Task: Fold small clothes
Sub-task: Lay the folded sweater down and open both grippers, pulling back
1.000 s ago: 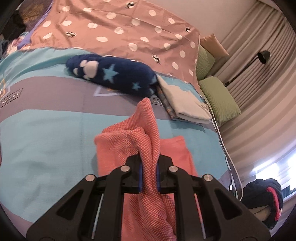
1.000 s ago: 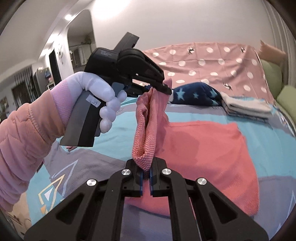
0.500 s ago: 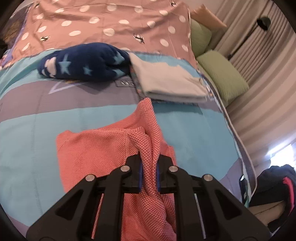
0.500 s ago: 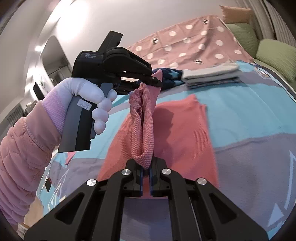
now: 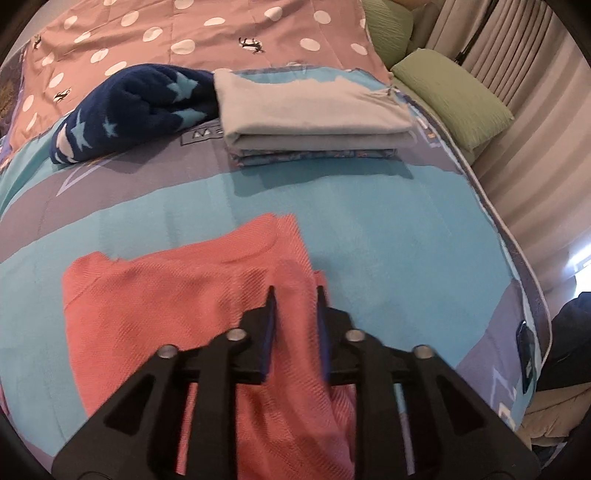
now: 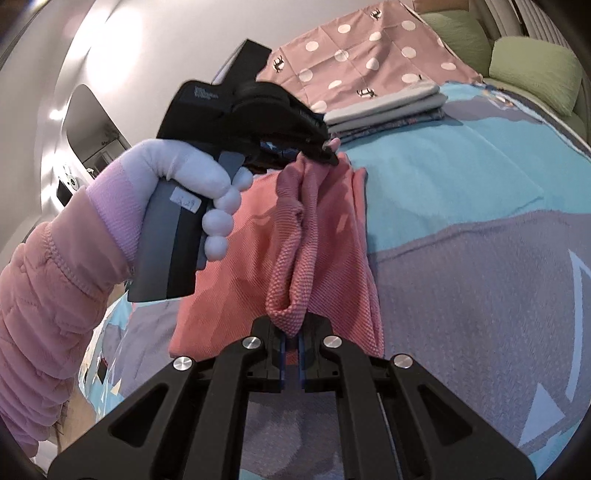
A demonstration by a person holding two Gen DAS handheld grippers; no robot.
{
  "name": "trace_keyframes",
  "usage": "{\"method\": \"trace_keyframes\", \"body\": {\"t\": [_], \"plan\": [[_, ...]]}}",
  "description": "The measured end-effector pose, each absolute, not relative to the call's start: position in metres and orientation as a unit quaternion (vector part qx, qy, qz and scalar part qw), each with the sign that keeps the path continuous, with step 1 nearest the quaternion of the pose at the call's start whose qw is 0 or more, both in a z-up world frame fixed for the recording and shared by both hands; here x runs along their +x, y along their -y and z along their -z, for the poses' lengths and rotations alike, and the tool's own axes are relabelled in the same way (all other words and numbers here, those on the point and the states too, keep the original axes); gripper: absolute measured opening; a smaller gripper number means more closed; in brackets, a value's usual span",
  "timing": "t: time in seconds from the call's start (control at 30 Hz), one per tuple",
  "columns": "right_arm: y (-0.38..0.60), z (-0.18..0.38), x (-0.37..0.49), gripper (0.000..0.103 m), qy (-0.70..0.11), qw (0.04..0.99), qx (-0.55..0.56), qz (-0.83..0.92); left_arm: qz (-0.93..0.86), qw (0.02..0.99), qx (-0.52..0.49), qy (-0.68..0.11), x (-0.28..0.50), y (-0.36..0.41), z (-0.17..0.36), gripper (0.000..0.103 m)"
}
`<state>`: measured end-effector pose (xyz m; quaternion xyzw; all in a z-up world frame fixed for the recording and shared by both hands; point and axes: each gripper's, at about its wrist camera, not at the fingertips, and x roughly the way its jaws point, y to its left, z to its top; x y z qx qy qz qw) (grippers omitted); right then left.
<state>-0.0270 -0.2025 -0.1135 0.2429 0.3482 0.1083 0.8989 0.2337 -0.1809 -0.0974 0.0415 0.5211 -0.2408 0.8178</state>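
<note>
A coral knit garment [image 5: 166, 295] lies on the blue and grey bedspread [image 5: 388, 236], one side folded over. My left gripper [image 5: 295, 291] has its jaws parted around the folded edge, with cloth loose between them near the garment's far right corner. In the right wrist view the garment [image 6: 325, 236] runs from the left gripper [image 6: 328, 157], held by a white-gloved hand, down to my right gripper [image 6: 291, 334], which is shut on a bunched fold of it just above the bed.
A folded grey cloth stack [image 5: 314, 114] and a navy star-patterned fleece [image 5: 136, 107] lie beyond the garment. A pink polka-dot duvet [image 5: 192, 33] and green pillows [image 5: 454, 92] sit further back. Curtains and the bed's edge are at right.
Both grippers carried the lifted edge across and down onto the garment. My left gripper's jaws have parted from a tight grip. The right gripper remains clamped.
</note>
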Motion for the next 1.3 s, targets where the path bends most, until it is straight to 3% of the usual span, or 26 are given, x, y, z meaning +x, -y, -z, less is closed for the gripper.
{"method": "trace_keyframes", "body": {"t": [0.27, 0.5, 0.67, 0.9, 1.1, 1.3], "plan": [[0.218, 0.128, -0.033, 0.019, -0.373, 0.876, 0.286, -0.111, 0.279, 0.843, 0.08, -0.452, 0.196, 0.179, 0.054, 0.048], [0.226, 0.127, -0.044, 0.022, -0.37, 0.873, 0.295, -0.116, 0.28, 0.86, 0.136, -0.404, 0.125, 0.117, 0.051, 0.069], [0.226, 0.126, -0.042, 0.023, -0.376, 0.873, 0.286, -0.119, 0.237, 0.877, 0.177, -0.38, 0.069, 0.058, 0.066, 0.07], [0.226, 0.126, -0.027, 0.023, -0.386, 0.871, 0.279, -0.12, 0.223, 0.862, 0.151, -0.43, 0.014, 0.002, 0.108, 0.07], [0.225, 0.12, -0.021, 0.023, -0.383, 0.867, 0.292, -0.13, 0.213, 0.871, 0.113, -0.428, 0.014, 0.0, 0.118, 0.07], [0.233, 0.113, -0.022, 0.023, -0.37, 0.867, 0.309, -0.127, 0.191, 0.88, 0.147, -0.41, 0.019, 0.019, 0.121, 0.07]]}}
